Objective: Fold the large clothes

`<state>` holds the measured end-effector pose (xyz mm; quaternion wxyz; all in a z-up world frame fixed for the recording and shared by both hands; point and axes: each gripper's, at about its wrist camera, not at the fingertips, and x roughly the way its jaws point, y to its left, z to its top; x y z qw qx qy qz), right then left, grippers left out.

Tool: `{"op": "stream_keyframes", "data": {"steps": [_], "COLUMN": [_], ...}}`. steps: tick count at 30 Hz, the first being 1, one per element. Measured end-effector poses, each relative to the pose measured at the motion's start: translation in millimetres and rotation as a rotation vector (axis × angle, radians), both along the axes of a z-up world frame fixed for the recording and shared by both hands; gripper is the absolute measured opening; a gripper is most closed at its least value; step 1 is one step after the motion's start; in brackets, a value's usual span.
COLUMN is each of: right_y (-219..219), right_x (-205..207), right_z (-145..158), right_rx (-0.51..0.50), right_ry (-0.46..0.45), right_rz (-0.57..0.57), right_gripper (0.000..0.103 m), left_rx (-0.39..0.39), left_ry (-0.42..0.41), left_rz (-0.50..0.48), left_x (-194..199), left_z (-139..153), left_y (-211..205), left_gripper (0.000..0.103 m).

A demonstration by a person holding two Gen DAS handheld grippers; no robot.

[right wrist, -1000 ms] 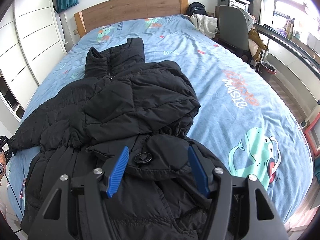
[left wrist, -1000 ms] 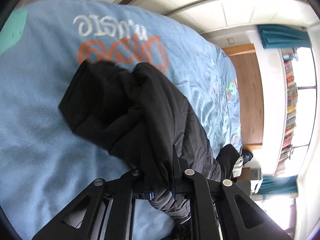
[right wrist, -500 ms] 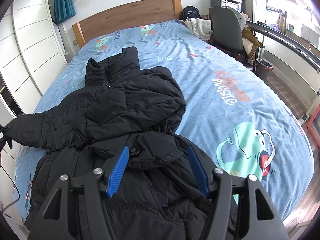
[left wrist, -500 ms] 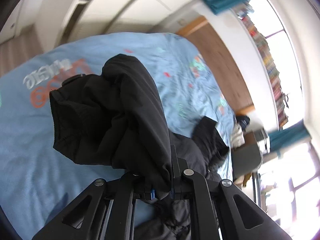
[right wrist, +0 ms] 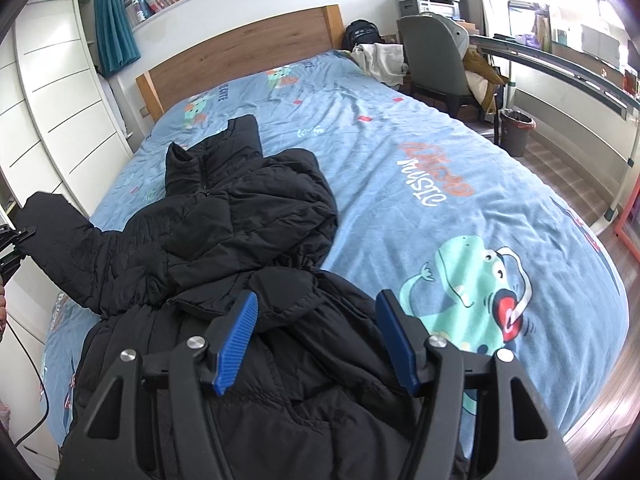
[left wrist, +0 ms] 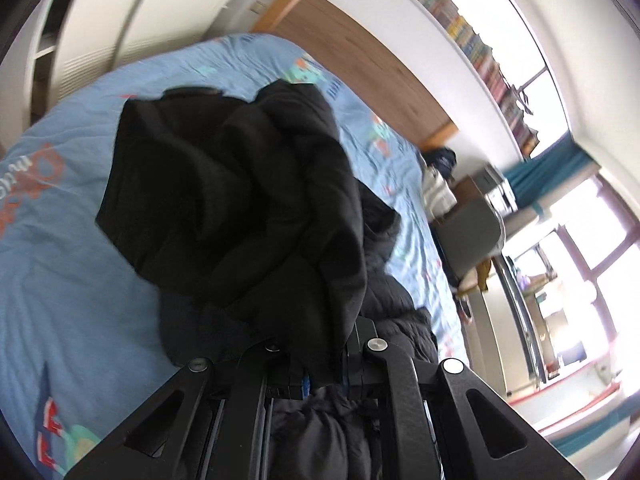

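A black puffer jacket [right wrist: 248, 232] lies on the blue patterned bed [right wrist: 440, 140], collar toward the headboard. My left gripper [left wrist: 324, 376] is shut on the jacket's sleeve [left wrist: 240, 200], which bunches up over the fingers and hangs lifted above the bed. In the right wrist view that gripper [right wrist: 18, 238] shows at the far left edge, holding the sleeve end [right wrist: 60, 232] out to the side. My right gripper [right wrist: 316, 304] is open and hovers over the jacket's lower part, its blue pads [right wrist: 236, 340] clear of the fabric.
A wooden headboard [right wrist: 240, 60] stands at the far end. White wardrobe doors [right wrist: 52, 100] run along the left of the bed. A grey chair [right wrist: 432, 56] with clothes and a waste bin [right wrist: 516, 128] stand to the right. A black cable [right wrist: 40, 400] hangs at the left edge.
My left gripper rose and rolled, lifting the sleeve off the bed and out to the side. The right gripper drifted back a little along the jacket, still open.
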<state>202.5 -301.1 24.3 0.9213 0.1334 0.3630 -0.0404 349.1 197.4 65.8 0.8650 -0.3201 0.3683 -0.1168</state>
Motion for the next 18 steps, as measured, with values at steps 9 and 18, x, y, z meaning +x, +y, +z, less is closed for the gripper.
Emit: {"op": "stream_keyframes", "data": {"steps": [9, 18], "right_y": [-30, -59], "right_x": [-16, -29], "right_z": [-2, -18], "right_rx": [0.011, 0.048], "right_ry": [-0.004, 0.007], "right_rz": [-0.045, -0.080], "right_gripper": [0.060, 0.060], "left_rx": [0.032, 0.106], "left_ry": [0.071, 0.188], "left_rz": [-0.094, -0.153], "left_x": [9, 15], "left_z": [-26, -73], "left_y": [-76, -141], "left_gripper": [0.009, 0.009]}}
